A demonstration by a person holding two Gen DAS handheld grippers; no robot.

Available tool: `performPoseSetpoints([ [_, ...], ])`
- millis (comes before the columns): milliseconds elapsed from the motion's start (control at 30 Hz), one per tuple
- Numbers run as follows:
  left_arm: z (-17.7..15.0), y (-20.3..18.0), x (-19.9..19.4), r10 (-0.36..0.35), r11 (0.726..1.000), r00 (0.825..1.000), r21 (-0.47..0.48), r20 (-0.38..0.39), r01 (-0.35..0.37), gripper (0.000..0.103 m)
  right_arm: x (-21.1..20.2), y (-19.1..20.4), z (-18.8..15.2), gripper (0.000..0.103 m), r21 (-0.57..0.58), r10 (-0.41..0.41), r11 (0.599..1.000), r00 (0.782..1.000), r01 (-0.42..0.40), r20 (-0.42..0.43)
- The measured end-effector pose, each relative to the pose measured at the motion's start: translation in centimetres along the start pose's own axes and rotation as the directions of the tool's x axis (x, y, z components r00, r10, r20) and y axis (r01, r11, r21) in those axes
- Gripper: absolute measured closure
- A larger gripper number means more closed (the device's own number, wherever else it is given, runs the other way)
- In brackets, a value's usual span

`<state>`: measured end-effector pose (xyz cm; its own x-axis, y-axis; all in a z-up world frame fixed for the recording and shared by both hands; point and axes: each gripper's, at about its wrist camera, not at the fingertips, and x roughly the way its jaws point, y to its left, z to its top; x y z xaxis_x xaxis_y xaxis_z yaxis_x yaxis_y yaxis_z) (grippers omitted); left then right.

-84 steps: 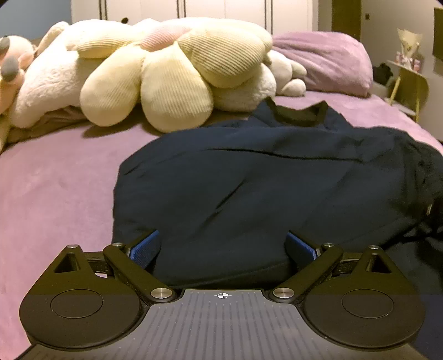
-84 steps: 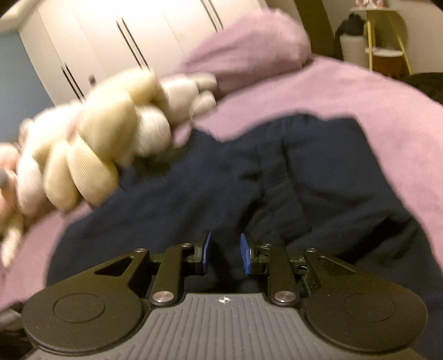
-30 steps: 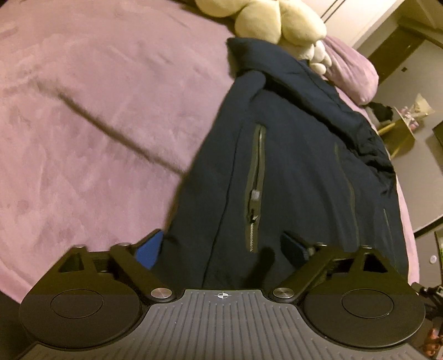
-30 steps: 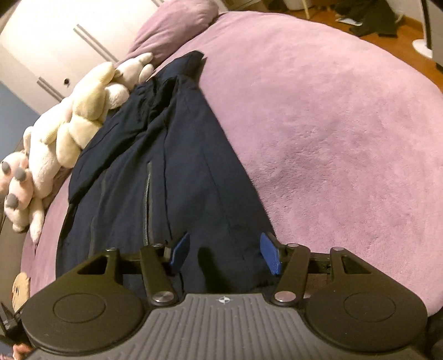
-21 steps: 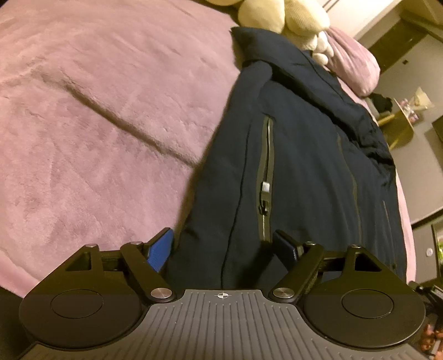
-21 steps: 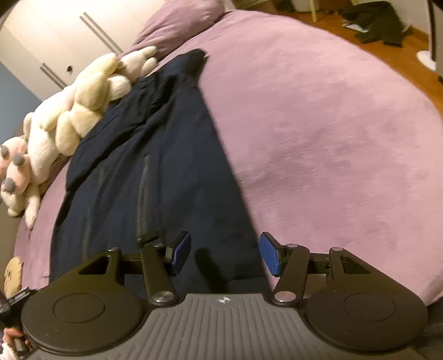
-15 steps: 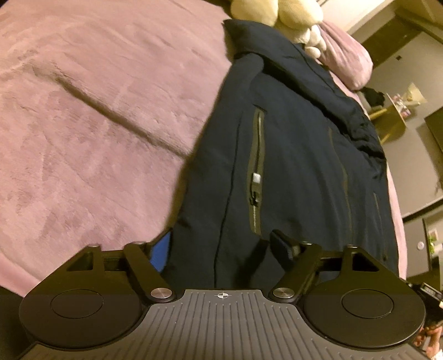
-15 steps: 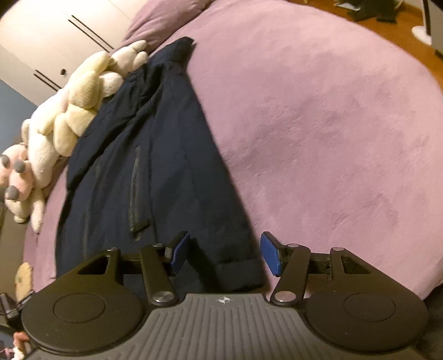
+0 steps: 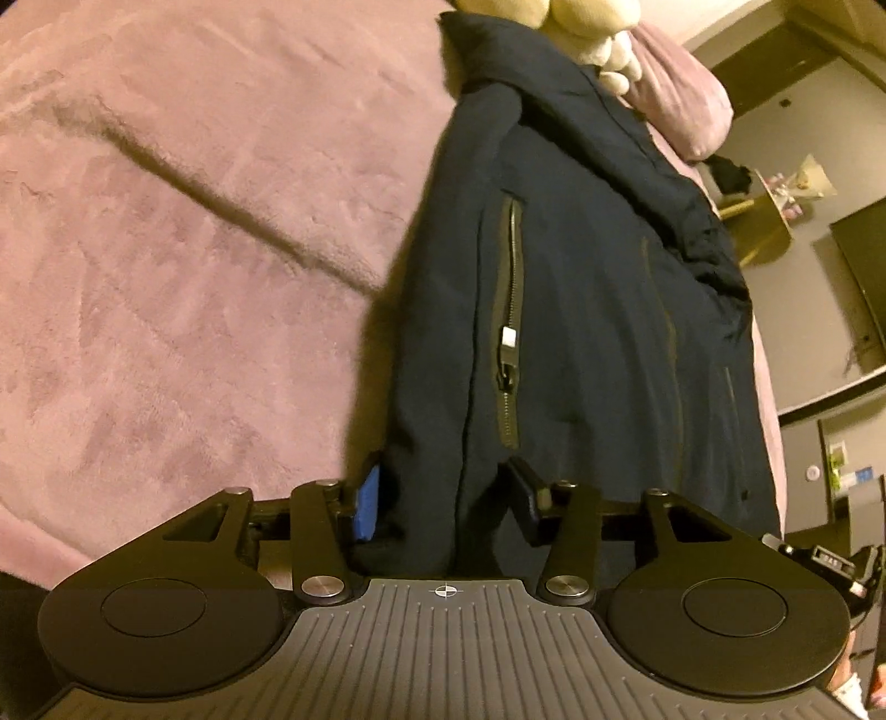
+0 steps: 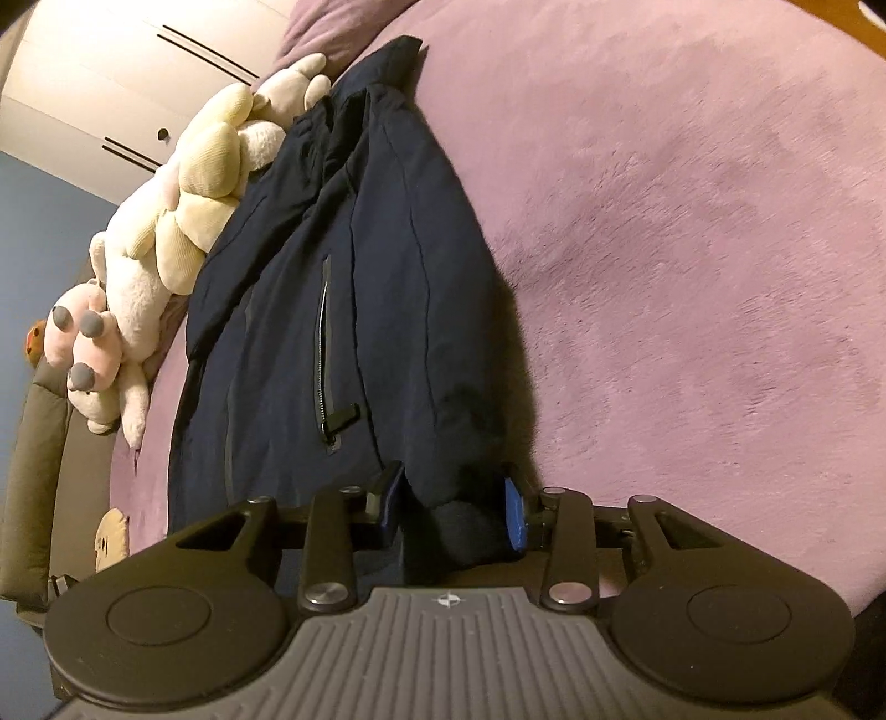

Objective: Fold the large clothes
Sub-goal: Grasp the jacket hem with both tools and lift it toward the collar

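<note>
Left wrist view first: the left gripper (image 9: 448, 504) sits at the near hem of the jacket (image 9: 581, 310), with that corner of the dark navy fabric between its blue pads (image 9: 366, 507). Its jaws are about half wide and closing, and the left pad looks like it's touching the cloth, but I can't tell if they're really pinching yet. The jacket lies stretched out lengthwise on the pink blanket (image 9: 194, 249), collar at the far end up against the plushies (image 9: 576, 22), with a pocket zipper (image 9: 510, 327) running down the front. A pink pillow (image 9: 686, 105) shows beyond them. Right wrist view is pretty much the mirror: the right gripper (image 10: 451, 512) is at the other near corner, straddling the rolled hem edge of the jacket (image 10: 354, 266). Its jaws are fairly narrow and closing too, with the fabric bunched between the pads (image 10: 515, 515); again, can't say for sure it's clamped. From here you can see the cream and pink plushies (image 10: 183, 221) lined up beside the jacket's far end, and white wardrobe doors (image 10: 138, 83) behind them.
</note>
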<state>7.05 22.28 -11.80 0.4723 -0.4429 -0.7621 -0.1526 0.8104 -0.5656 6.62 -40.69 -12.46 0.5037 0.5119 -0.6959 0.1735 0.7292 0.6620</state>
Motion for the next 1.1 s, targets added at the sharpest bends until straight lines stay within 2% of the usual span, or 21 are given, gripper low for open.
performPoseSetpoints([
  [100,0.1,0.1,0.0,-0.007,1.000,1.000,-0.006,-0.005,0.007,0.053,0.0,0.4,0.0,0.069,-0.019,-0.009,1.000,1.000,0.009,0.006],
  [200,0.2,0.1,-0.2,-0.015,1.000,1.000,-0.018,-0.004,0.015,0.074,-0.2,0.8,-0.1,0.074,-0.029,-0.019,0.999,1.000,0.020,0.019],
  [233,0.2,0.1,-0.4,-0.033,0.999,0.999,-0.035,0.000,0.033,0.080,-0.2,0.8,-0.1,0.076,-0.029,-0.017,0.999,1.000,0.018,0.022],
  [333,0.7,-0.5,-1.6,-0.117,0.990,0.992,-0.077,0.036,0.120,0.084,-0.5,1.4,-0.1,0.078,-0.033,0.003,0.999,0.999,-0.002,0.034],
  [467,3.0,-2.2,-3.7,-0.246,0.959,0.956,-0.105,0.159,0.264,0.085,-1.7,2.7,1.0,0.080,0.019,0.130,0.991,0.988,-0.132,0.081],
  [567,5.6,-3.6,-4.1,-0.269,0.949,0.935,-0.105,0.232,0.299,0.085,-2.3,4.5,3.1,0.080,0.032,0.205,0.977,0.968,-0.211,0.144],
  [733,10.8,-4.8,-2.0,-0.232,0.940,0.918,-0.169,0.323,0.297,0.085,-1.5,8.3,8.2,0.080,0.032,0.218,0.972,0.940,-0.235,0.261],
  [833,13.9,-4.3,0.2,-0.180,0.926,0.915,-0.250,0.361,0.281,0.085,-0.2,10.4,11.5,0.080,0.019,0.157,0.985,0.926,-0.174,0.343],
  [967,17.1,-3.7,4.2,-0.090,0.925,0.940,-0.322,0.329,0.201,0.085,3.2,11.7,15.7,0.079,0.043,0.030,0.998,0.913,-0.052,0.408],
  [1033,18.3,-3.7,6.4,-0.039,0.934,0.958,-0.330,0.283,0.135,0.085,5.5,11.8,17.2,0.078,0.043,-0.038,0.999,0.911,0.023,0.411],
  [1100,19.1,-3.6,8.0,-0.010,0.941,0.968,-0.325,0.251,0.094,0.085,7.8,11.7,18.2,0.078,0.052,-0.108,0.994,0.914,0.096,0.392],
])
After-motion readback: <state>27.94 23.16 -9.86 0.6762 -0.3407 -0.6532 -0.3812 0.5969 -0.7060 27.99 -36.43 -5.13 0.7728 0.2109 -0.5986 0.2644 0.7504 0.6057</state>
